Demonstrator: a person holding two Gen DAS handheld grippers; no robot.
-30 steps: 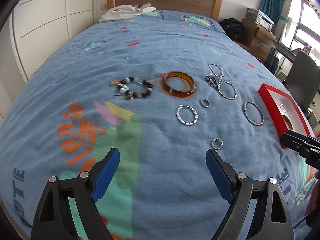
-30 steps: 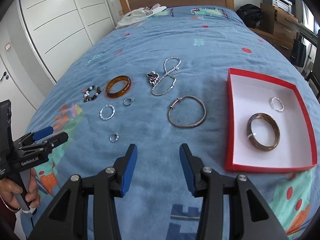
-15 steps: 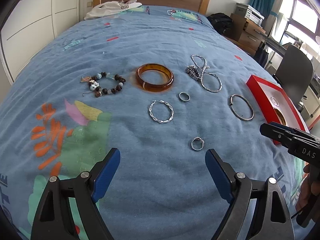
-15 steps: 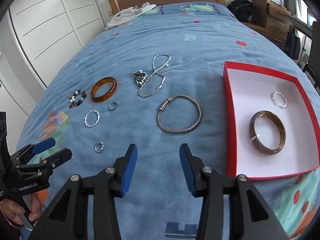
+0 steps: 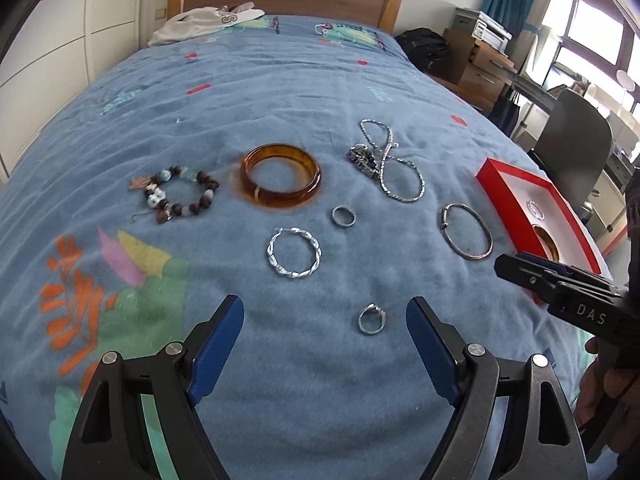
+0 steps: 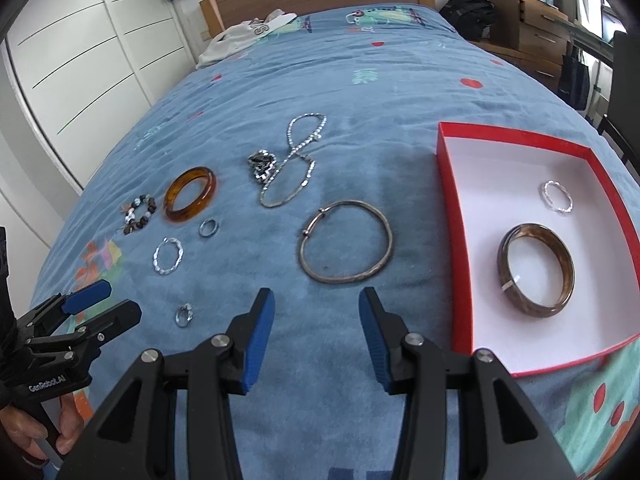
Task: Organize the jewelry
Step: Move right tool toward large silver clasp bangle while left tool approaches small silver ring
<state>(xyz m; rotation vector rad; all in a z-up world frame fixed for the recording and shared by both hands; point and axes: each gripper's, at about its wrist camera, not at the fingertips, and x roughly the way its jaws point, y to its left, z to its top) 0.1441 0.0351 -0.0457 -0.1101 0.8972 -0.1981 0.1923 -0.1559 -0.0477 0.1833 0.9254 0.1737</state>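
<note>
Jewelry lies flat on bedspread; left gripper wide, right gripper narrower, both empty.

A blue bed carries scattered jewelry, a red box and white clothing.

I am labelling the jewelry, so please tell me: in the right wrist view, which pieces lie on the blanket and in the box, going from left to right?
Beaded bracelet → twisted silver hoop → amber bangle → thin metal bangle → brown bangle in the red box.
</note>
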